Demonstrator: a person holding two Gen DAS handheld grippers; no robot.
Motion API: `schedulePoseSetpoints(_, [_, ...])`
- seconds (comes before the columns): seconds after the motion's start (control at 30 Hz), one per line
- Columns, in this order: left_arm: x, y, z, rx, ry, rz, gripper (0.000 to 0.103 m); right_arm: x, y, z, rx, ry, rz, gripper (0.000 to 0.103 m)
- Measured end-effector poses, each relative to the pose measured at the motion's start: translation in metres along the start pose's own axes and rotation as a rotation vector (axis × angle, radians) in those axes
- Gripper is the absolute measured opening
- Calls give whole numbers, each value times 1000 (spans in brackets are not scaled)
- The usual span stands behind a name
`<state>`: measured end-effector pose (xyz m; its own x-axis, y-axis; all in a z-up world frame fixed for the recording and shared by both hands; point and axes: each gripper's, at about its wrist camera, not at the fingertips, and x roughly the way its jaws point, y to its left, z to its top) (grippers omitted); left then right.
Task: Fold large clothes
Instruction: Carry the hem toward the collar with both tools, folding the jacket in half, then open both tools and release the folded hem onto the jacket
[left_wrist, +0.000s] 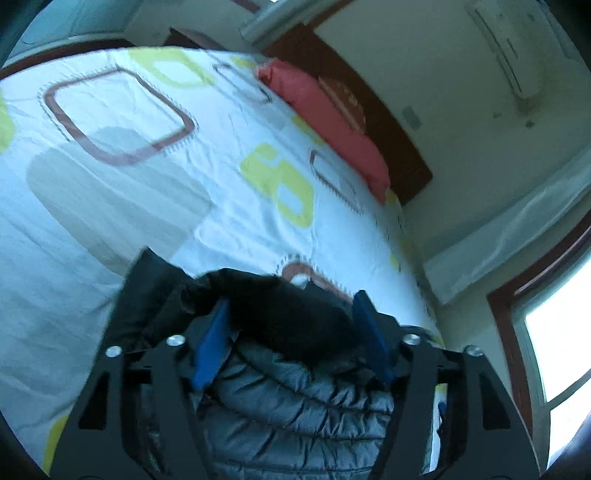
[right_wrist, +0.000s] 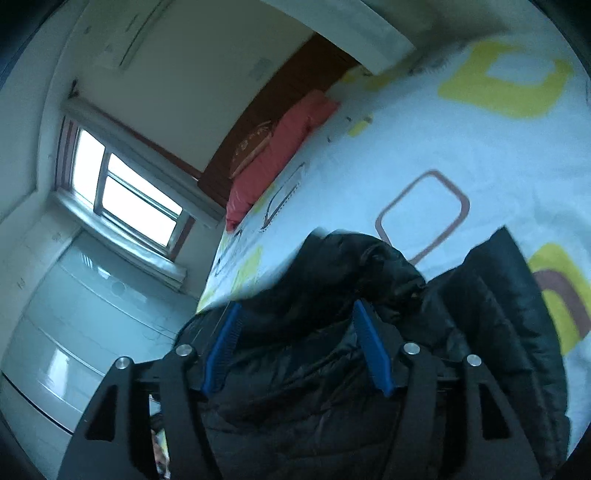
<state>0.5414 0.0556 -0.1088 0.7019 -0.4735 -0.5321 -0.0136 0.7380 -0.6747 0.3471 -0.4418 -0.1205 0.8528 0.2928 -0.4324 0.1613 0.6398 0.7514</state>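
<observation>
A black quilted puffer jacket (left_wrist: 295, 402) lies bunched on a bed with a white patterned sheet (left_wrist: 147, 177). My left gripper (left_wrist: 291, 314) stands open, its blue pads (left_wrist: 212, 343) wide apart on either side of a bulky fold of the jacket. In the right wrist view the same jacket (right_wrist: 332, 369) fills the foreground, with a flap (right_wrist: 495, 295) spread to the right. My right gripper (right_wrist: 295, 317) is also open, its blue pads (right_wrist: 373, 350) straddling a rumpled ridge of the jacket. Neither gripper pinches the fabric.
A red pillow (left_wrist: 325, 122) lies against a dark wooden headboard (left_wrist: 391, 122) at the bed's far end. A window (right_wrist: 125, 192) and a pale cabinet (right_wrist: 74, 332) stand beyond the bed's edge. An air conditioner (left_wrist: 509, 48) hangs on the wall.
</observation>
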Motion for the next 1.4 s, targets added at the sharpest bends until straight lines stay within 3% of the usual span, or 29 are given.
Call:
schedulePoseSetpoints(0.1, [-7, -5, -5, 27, -26, 54, 67, 11, 11, -9, -49, 29, -44, 62])
schedulePoseSetpoints(0.2, [-1, -20, -23, 136, -2, 105, 67, 40, 28, -23, -151, 90, -131, 61])
schedulePoseSetpoints(0.33, [30, -37, -47, 296, 59, 191, 62, 79, 53, -37, -319, 142, -230, 56])
schedulePoseSetpoints(0.53, [72, -51, -55, 393, 55, 264, 62, 120, 71, -43, -535, 169, -369, 56])
schedulePoseSetpoints(0.6, [87, -50, -57, 412, 75, 290, 62, 138, 56, -45, -540, 220, -432, 56])
schedulePoseSetpoints(0.67, [106, -47, -64, 440, 125, 335, 62, 143, 45, -46, -498, 246, -432, 55])
schedulePoseSetpoints(0.77, [107, -59, -65, 498, 122, 373, 62, 136, 50, -39, -502, 249, -442, 55])
schedulePoseSetpoints(0.87, [81, -60, -54, 479, 53, 326, 62, 117, 50, -25, -499, 180, -469, 55])
schedulePoseSetpoints(0.93, [71, -49, -41, 436, 11, 334, 63, 112, 36, -16, -487, 169, -539, 55])
schedulePoseSetpoints(1.07, [89, -12, -28, 272, 92, 327, 62, 117, 12, -16, -419, 202, -512, 56])
schedulePoseSetpoints(1.23, [103, -13, -34, 311, 117, 356, 62, 114, 8, -18, -401, 184, -493, 57])
schedulePoseSetpoints(1.4, [84, -10, -25, 276, 111, 303, 62, 102, 19, -10, -396, 184, -509, 57])
